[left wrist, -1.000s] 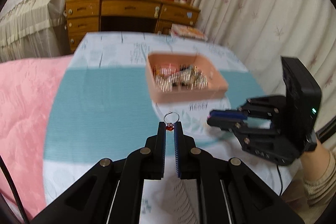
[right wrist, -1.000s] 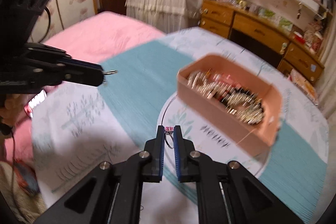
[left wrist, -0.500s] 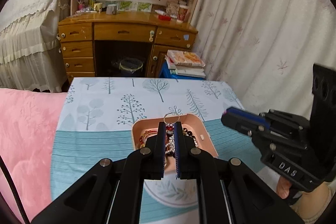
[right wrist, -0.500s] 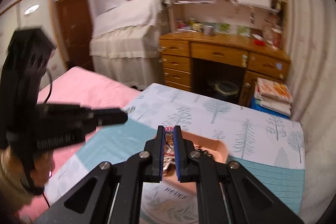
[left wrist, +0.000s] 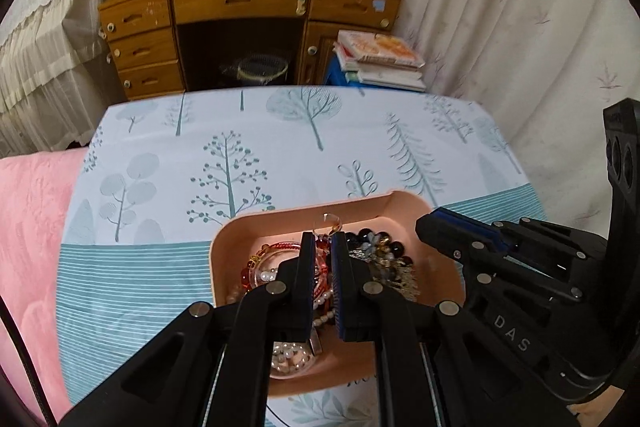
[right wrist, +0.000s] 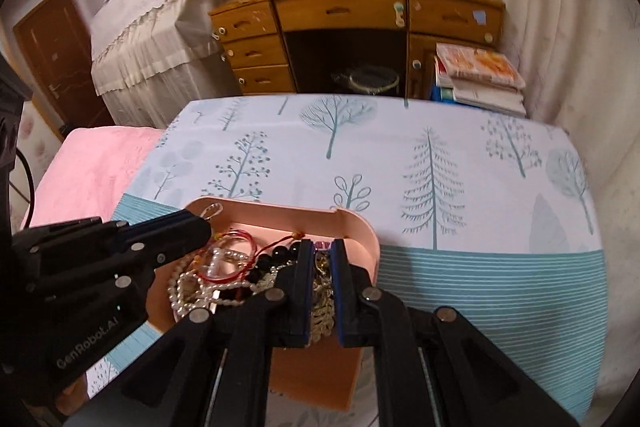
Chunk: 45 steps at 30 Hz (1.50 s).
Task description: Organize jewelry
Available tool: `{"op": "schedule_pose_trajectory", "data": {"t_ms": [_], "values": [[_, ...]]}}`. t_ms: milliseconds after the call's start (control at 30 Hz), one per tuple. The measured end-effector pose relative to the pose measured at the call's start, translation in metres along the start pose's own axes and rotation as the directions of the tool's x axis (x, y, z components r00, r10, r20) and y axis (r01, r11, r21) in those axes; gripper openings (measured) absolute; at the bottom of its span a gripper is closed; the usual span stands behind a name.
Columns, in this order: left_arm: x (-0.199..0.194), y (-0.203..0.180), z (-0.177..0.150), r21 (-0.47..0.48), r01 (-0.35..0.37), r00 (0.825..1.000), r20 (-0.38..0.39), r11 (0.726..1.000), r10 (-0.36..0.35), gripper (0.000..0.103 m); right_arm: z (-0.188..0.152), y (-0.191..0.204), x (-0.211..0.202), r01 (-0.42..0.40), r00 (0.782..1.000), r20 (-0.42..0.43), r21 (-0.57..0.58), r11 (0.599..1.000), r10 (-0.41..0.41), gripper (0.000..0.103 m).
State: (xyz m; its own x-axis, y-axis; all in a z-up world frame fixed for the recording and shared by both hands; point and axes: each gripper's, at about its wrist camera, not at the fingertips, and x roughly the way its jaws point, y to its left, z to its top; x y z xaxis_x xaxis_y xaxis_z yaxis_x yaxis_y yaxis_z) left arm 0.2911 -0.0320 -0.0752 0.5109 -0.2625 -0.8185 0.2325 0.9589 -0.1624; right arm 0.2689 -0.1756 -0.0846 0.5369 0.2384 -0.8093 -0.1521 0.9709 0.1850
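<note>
A pink tray (left wrist: pixel 384 205) (right wrist: pixel 362 227) full of bracelets, beads and chains sits on the tree-print cloth. My left gripper (left wrist: pixel 323 237) hovers over the tray, shut on a small silver ring with a red charm (left wrist: pixel 331 223), which also shows in the right wrist view (right wrist: pixel 212 211). My right gripper (right wrist: pixel 320 245) hovers over the tray's right part, shut on a small pink-topped piece of jewelry (right wrist: pixel 321 245) that is mostly hidden between the fingers. The right gripper shows in the left wrist view (left wrist: pixel 436 225) at the tray's right side.
The tree-print cloth (left wrist: pixel 280 147) covers a table with a pink blanket (left wrist: pixel 28 227) to its left. A wooden desk (left wrist: pixel 248 11), a stack of books (left wrist: pixel 380 59) and a curtain (left wrist: pixel 520 27) stand beyond the far edge.
Both grippers have moved from the near side of the table to above the pink tray, each still carrying its piece of jewelry, and have tilted down toward the tray.
</note>
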Motion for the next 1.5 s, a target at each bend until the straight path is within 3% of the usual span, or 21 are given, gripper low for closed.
{"op": "schedule_pose_trajectory", "data": {"t_ms": [67, 133, 200, 367, 567, 700, 867, 900, 1067, 1333, 1500], "values": [[0.006, 0.003, -0.001, -0.006, -0.001, 1.000, -0.014, 1.000, 0.001, 0.026, -0.003, 0.001, 0.002, 0.002, 1.000, -0.005, 0.012, 1.000, -0.002, 0.009], [0.008, 0.004, -0.004, -0.007, -0.011, 1.000, -0.016, 1.000, 0.011, 0.064, -0.006, 0.001, 0.003, 0.017, 1.000, -0.001, 0.010, 1.000, -0.017, 0.009], [0.004, 0.006, -0.006, -0.013, -0.033, 0.999, -0.001, 0.999, 0.033, 0.074, -0.007, -0.001, 0.000, 0.018, 1.000, 0.010, 0.020, 1.000, -0.019, 0.009], [-0.007, 0.016, -0.007, -0.042, -0.023, 1.000, 0.003, 0.999, 0.023, 0.076, -0.004, -0.002, -0.012, 0.006, 0.999, 0.047, 0.032, 0.999, -0.007, 0.010], [-0.029, 0.022, -0.013, -0.042, -0.035, 0.999, 0.021, 0.999, 0.036, 0.088, -0.007, 0.002, -0.034, 0.018, 0.995, 0.097, 0.040, 0.999, -0.022, 0.010], [-0.051, 0.020, -0.019, -0.018, -0.048, 0.998, 0.041, 0.999, 0.049, 0.090, -0.013, 0.007, -0.062, 0.030, 0.989, 0.142, 0.025, 0.999, -0.033, 0.010], [-0.086, 0.016, -0.028, -0.014, -0.043, 0.994, 0.100, 0.999, 0.044, 0.102, -0.029, 0.011, -0.102, 0.022, 0.983, 0.181, 0.015, 1.000, -0.024, 0.011], [-0.095, 0.014, -0.031, -0.014, -0.044, 0.992, 0.119, 0.999, 0.045, 0.102, -0.034, 0.012, -0.112, 0.020, 0.982, 0.190, 0.013, 1.000, -0.022, 0.012], [-0.138, -0.001, -0.049, -0.020, -0.061, 0.980, 0.189, 0.998, 0.064, 0.102, -0.062, 0.017, -0.158, 0.010, 0.969, 0.248, 0.014, 1.000, -0.013, 0.040], [-0.207, -0.035, -0.107, -0.023, -0.117, 0.959, 0.259, 0.993, 0.119, 0.102, -0.122, 0.029, -0.216, -0.011, 0.958, 0.285, 0.057, 0.998, -0.006, 0.053], [-0.232, -0.050, -0.150, -0.029, -0.158, 0.943, 0.291, 0.987, 0.159, 0.102, -0.160, 0.037, -0.234, -0.026, 0.951, 0.311, 0.071, 0.997, 0.003, 0.054]]}}
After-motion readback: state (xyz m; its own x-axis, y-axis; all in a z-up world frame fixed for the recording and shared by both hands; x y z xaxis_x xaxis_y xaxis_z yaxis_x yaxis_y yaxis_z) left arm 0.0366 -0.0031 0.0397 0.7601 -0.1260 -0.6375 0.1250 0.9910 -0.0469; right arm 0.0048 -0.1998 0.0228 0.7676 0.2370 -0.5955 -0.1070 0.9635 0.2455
